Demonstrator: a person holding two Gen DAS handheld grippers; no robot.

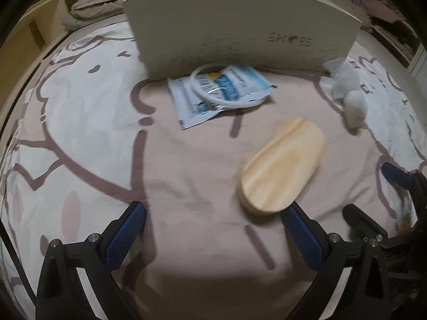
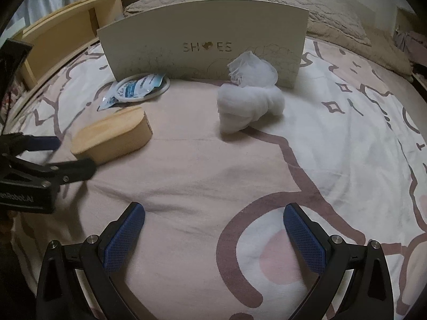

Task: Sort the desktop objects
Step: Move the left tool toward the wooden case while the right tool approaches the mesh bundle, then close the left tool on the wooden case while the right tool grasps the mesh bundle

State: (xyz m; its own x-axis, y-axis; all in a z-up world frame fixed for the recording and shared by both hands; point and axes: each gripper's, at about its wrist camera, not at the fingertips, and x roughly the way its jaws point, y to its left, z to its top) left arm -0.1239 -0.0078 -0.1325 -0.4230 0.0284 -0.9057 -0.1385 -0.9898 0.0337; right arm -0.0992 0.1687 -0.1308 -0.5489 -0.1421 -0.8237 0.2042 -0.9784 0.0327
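Note:
A light oval wooden block (image 1: 284, 164) (image 2: 112, 136) lies on the patterned bed sheet. My left gripper (image 1: 213, 210) (image 2: 76, 154) is open, and its right fingertip sits at the block's near end; whether it touches is unclear. A blue-and-white packet (image 1: 218, 93) (image 2: 133, 90) with a white ring (image 1: 226, 102) (image 2: 157, 90) on it lies against the shoe box. A white cloth bundle (image 1: 347, 93) (image 2: 248, 101) rests by the box's right end. My right gripper (image 2: 213, 210) (image 1: 365, 188) is open over bare sheet, well short of the bundle.
A cream box (image 1: 240, 34) (image 2: 202, 45) printed "SHOES" stands upright across the back. Behind it are pillows (image 2: 307, 2). A wooden shelf frame (image 2: 66, 29) runs along the left. The pink-and-white sheet (image 2: 333, 138) stretches out to the right.

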